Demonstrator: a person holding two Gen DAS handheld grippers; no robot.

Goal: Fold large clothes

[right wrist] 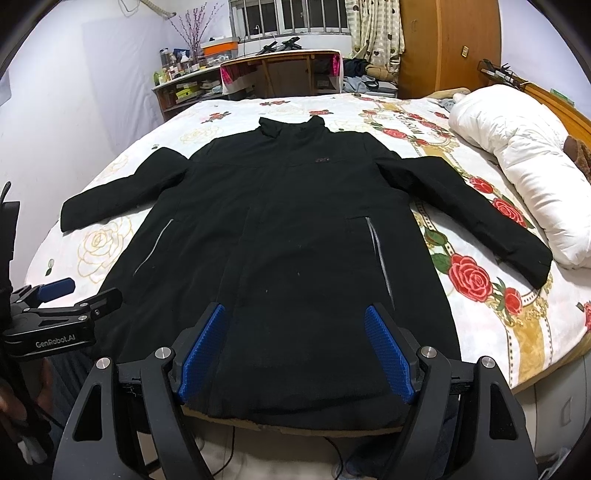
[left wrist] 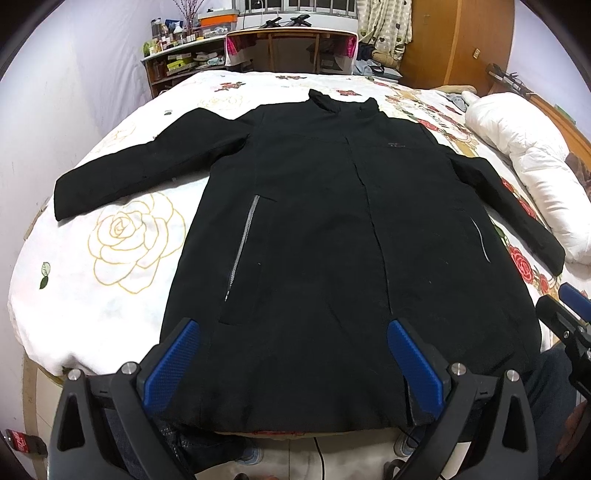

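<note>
Both the left gripper (left wrist: 293,354) and right gripper (right wrist: 295,345) are hovering spread over the coat (left wrist: 332,236), looking bulky, soft, best pinched at each cuff.

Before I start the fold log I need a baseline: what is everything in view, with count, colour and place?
coat: one, black, spread flat face-up on the bed, sleeves out to both sides, collar at the far end
bedspread: one, white with red and gold roses, under the coat
duvet: one, white, bunched along the bed's right edge
desk: one, wooden, beyond the bed's far end
shelf unit: one, wooden, cluttered with bottles and boxes, far left by the wall
wardrobe: one, wooden, far right
curtain: one, pale with a heart print, by the window
left tool: one, black with blue pads, open over the coat's hem
right tool: one, black with blue pads, open over the hem
</note>
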